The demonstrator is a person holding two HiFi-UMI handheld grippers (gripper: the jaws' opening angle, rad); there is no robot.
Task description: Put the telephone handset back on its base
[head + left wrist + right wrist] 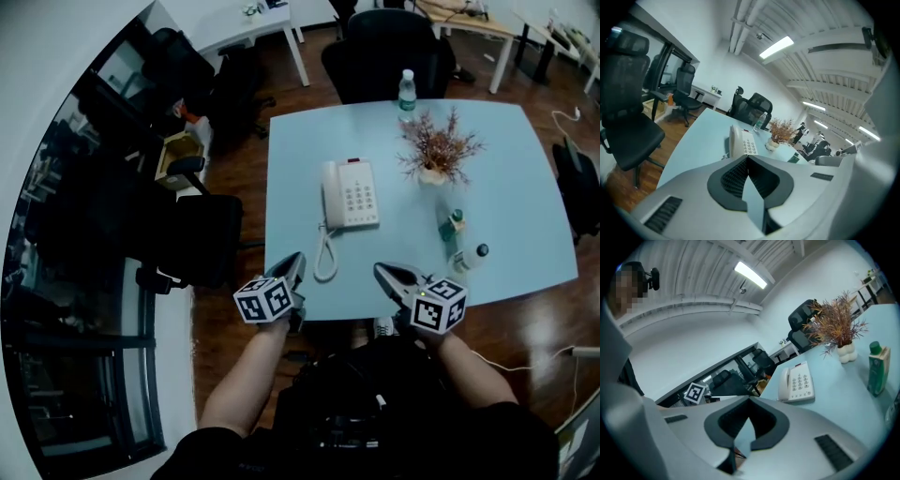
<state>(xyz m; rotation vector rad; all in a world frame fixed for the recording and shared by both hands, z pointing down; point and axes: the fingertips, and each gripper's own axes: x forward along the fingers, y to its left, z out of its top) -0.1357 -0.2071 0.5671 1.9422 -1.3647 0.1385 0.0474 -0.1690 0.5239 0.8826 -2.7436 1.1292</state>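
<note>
Office, seen from above: we look down on a pale blue surface (525,178) standing on a dark wood floor (248,178). A black office chair (389,52) is pulled up at its far side and another black chair (202,244) at its left. A white desk (246,28) stands beyond, and a dark-framed glass wall (84,309) runs along the left. Strip lights (776,47) hang from a white ceiling.

The white telephone (350,194) lies flat near the middle of the surface, keypad up. Its handset (330,192) rests in the cradle along the left side of the base. The coiled cord (325,255) loops toward the near edge.

To the right of the telephone stands a dried plant (439,145) in a small white pot. A water bottle (407,92) stands upright near the far edge. A green-capped bottle (455,225) and a dark-capped bottle (472,255) sit toward the right front.

We hold the left claw (297,258) and the right claw (380,271) over the near edge, well apart from the telephone. Each has its jaws pressed together with nothing between them, and each carries a cube of square black-and-white markers.

The water bottle's green label and the keypad figures are too small for us to read.
</note>
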